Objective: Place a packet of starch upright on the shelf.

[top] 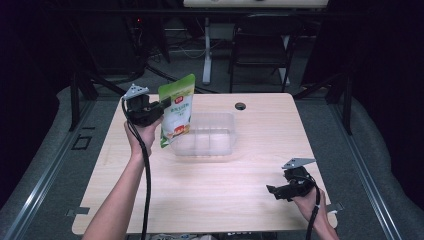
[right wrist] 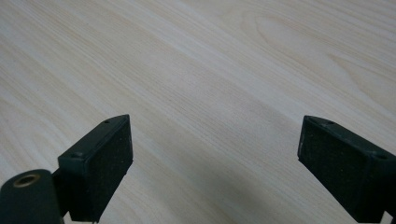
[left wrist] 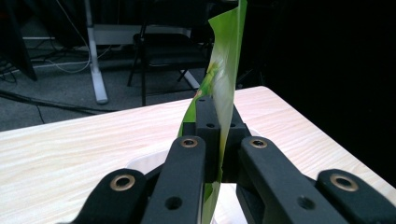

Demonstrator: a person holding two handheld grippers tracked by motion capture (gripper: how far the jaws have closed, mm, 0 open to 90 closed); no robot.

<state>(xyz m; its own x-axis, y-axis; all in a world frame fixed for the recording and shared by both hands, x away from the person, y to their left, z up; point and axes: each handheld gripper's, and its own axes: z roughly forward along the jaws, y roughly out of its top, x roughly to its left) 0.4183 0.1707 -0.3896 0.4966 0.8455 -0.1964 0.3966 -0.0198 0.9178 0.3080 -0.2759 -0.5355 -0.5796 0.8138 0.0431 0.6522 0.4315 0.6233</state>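
Fingers [left wrist: 205,140] pinch green pouch [top: 176,107] above clear tub [top: 212,142].

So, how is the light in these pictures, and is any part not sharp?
High view: the table is lit evenly and the room around it is dark. Left gripper view: the green pouch looks soft and blurred. Right gripper view: wood grain sharp, a faint shadow between the open jaws.

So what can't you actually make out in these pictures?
- Pouch print: too small and blurred in the high view; edge-on in the left gripper view.
- Pouch bottom: cut off by the lower edge there, behind the left gripper's fingers.
- Bin left end: hidden by the pouch in the high view.
- Right gripper fingers: small and dark in the high view.
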